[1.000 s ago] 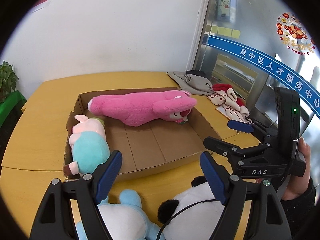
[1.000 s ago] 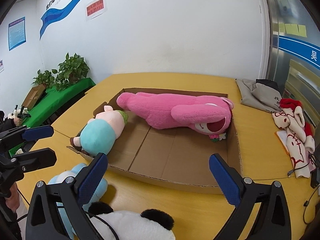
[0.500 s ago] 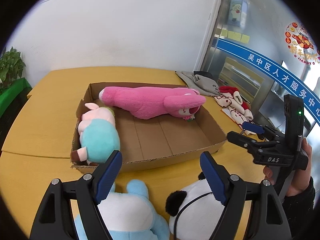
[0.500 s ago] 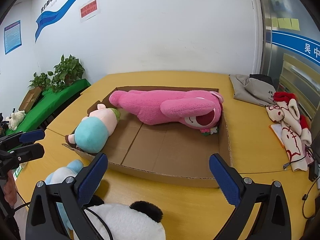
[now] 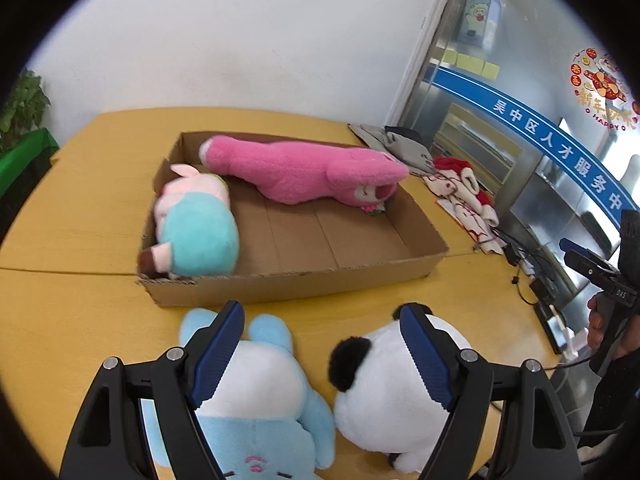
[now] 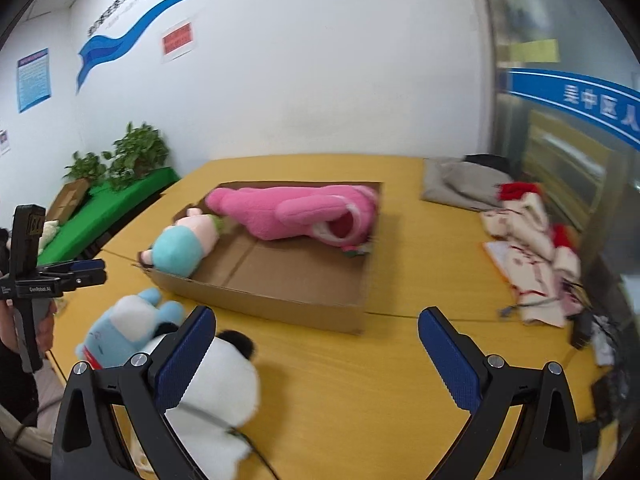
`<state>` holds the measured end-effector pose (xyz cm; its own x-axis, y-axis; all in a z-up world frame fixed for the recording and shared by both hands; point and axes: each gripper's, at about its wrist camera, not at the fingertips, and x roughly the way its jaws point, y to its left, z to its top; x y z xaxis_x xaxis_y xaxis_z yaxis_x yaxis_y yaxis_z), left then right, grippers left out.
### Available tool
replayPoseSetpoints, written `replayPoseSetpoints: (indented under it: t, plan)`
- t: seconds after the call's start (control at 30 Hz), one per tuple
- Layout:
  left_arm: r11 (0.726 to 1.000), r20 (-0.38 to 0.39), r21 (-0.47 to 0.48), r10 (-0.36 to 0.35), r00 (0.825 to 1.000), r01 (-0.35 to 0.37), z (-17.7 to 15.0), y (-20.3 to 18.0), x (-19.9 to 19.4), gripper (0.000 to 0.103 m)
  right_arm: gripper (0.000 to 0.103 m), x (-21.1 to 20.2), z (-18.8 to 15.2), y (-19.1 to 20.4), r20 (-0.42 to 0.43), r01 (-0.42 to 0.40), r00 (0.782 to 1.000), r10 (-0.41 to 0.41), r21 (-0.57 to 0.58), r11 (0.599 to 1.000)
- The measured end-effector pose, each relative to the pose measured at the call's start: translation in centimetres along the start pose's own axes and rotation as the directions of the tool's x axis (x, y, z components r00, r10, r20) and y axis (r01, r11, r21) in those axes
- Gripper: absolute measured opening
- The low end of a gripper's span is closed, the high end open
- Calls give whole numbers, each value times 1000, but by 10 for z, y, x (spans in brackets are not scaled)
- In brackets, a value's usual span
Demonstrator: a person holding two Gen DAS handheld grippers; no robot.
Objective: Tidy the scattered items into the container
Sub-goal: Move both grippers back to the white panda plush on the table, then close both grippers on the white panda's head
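- Cardboard box: being kept on the yellow bench as the landmark and container; a long pink plush and a teal-and-pink plush are lying inside it.
- Blue plush: lying on the bench just in front of the box's near wall, not yet boxed.
- Panda plush: lying beside the blue plush, likewise in front of the box.
- Left claw: being held wide open above the two plush toys; nothing is gripped.
- Right claw: being held wide open and empty, to the right of the panda.
- Risk, as judged: with the open jaws straddling both toys, both could be pinched, or one nudged off the bench's near edge.
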<state>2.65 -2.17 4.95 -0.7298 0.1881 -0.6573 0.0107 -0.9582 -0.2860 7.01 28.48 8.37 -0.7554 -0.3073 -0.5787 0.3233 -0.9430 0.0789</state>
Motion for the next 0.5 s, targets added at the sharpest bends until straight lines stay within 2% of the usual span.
replayPoseSetpoints:
  t: [0.1, 0.17, 0.27, 0.33, 0.43, 0.5]
  plan:
    - [994, -64, -21, -109, 992, 108, -7, -4, 19, 80, 103, -9, -16, -23, -31, -7, 999, 9, 69, 998]
    - [989, -109, -18, -145, 983, 144, -11, -9, 31, 80, 103, -1, -26, -23, -58, -73, 995, 78, 81, 994]
    - [977, -168, -37, -211, 963, 208, -12, -15, 53, 80, 103, 26, -43, 4, -116, -259, 958, 261, 29, 965]
    - [966, -204, -46, -258, 944, 254, -10, -17, 66, 80, 103, 52, -56, 30, -180, -340, 925, 333, -4, 941]
    - [965, -249, -66, -263, 932, 254, -5, -18, 85, 80, 103, 91, -80, 65, -305, -374, 884, 354, -8, 927]
    - [963, -280, -78, -270, 921, 258, -3, -18, 97, 80, 103, 105, -95, 82, -345, -377, 872, 348, -20, 926]
